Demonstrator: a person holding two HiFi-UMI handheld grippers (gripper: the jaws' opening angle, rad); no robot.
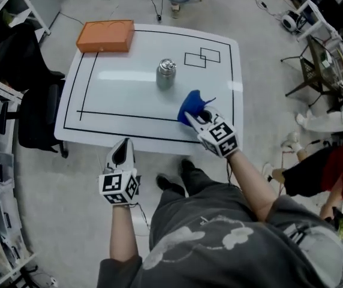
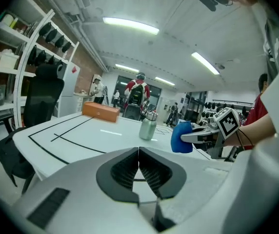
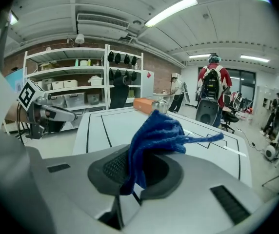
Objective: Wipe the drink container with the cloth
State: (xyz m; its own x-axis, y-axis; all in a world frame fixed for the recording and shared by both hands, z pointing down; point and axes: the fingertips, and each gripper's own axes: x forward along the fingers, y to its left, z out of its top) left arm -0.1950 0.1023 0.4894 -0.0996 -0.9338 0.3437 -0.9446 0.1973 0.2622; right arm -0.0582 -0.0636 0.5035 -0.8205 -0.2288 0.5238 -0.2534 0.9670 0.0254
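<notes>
Head view: white tabletop [image 1: 117, 95] fills mid-frame, with the steel drink container [image 1: 166, 74] upright at its centre. The blue cloth [image 1: 190, 105] is just lower right, clamped in the right tool [image 1: 190, 116]. The left tool [image 1: 123, 144], jaws together and empty, sits bottom left. Best press the cloth flat on the container's side and steady it. Its far side is hidden.

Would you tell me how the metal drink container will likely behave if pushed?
The drink container stands upright on a glossy table, so it would probably slide. It looks like rigid metal; a high push might tip it.
</notes>
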